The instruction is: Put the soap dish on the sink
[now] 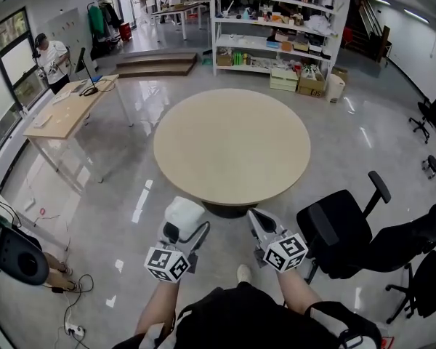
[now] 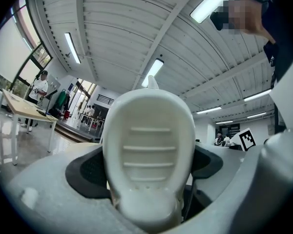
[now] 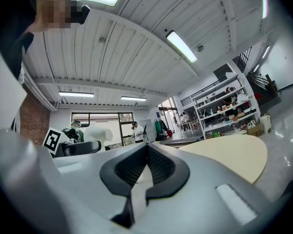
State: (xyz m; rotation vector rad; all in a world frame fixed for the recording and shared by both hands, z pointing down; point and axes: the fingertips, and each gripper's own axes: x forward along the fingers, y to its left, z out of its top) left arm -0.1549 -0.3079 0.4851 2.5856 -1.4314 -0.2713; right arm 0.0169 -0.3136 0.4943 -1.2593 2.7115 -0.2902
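Observation:
A white, oval soap dish [image 2: 149,145] with ribs on its inside stands on edge between the jaws of my left gripper [image 2: 147,177], whose dark pads [image 2: 88,172] press on its two sides. From the head view the soap dish [image 1: 183,213] hangs in the left gripper [image 1: 185,222] just short of the round table's near edge. My right gripper [image 1: 256,218] is held beside it at the same height. Its jaws are shut with nothing between them [image 3: 142,172]. No sink shows in any view.
A round beige table [image 1: 232,144] stands straight ahead. A black office chair [image 1: 341,231] is close on the right, with more chairs further right. A wooden desk [image 1: 69,111] is at the left, shelves [image 1: 276,27] at the back. A person [image 1: 52,60] stands far left.

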